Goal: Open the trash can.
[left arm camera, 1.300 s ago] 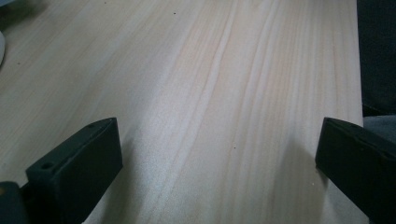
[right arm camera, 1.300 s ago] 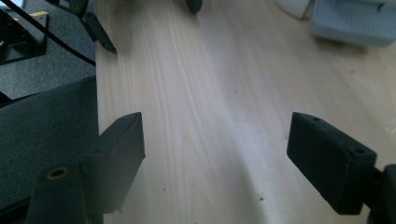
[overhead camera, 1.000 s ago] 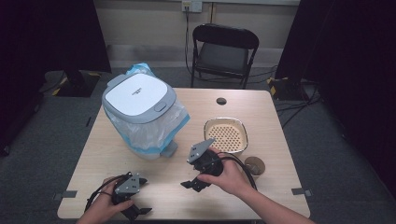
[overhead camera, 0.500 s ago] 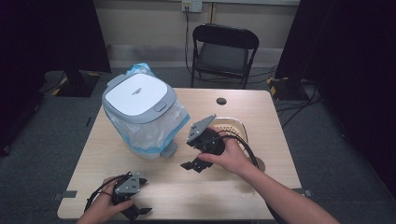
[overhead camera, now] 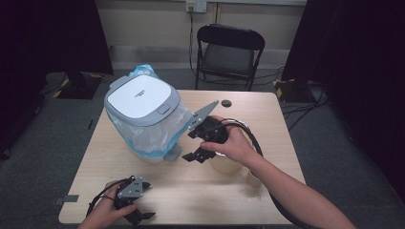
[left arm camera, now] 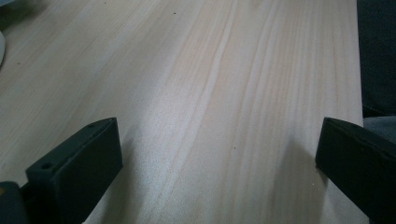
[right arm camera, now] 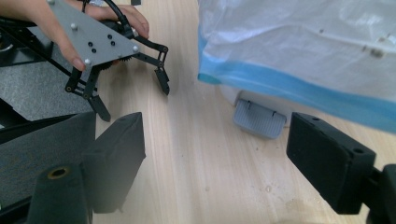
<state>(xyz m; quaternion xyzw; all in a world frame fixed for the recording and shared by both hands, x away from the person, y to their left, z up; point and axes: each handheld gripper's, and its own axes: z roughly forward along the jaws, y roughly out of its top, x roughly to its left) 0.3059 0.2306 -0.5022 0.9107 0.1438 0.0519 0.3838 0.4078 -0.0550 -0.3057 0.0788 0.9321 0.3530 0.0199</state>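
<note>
One small grey mark on the bin lid (overhead camera: 142, 97) is unreadable.

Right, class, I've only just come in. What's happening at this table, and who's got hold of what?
A person holds a two-jaw gripper in each hand at a wooden table. The right gripper is open and hovers beside a small white pedal bin lined with a blue-edged plastic bag, near its grey foot pedal. The left gripper is open near the table's front edge, holding nothing. Nothing is gripped yet.
</note>
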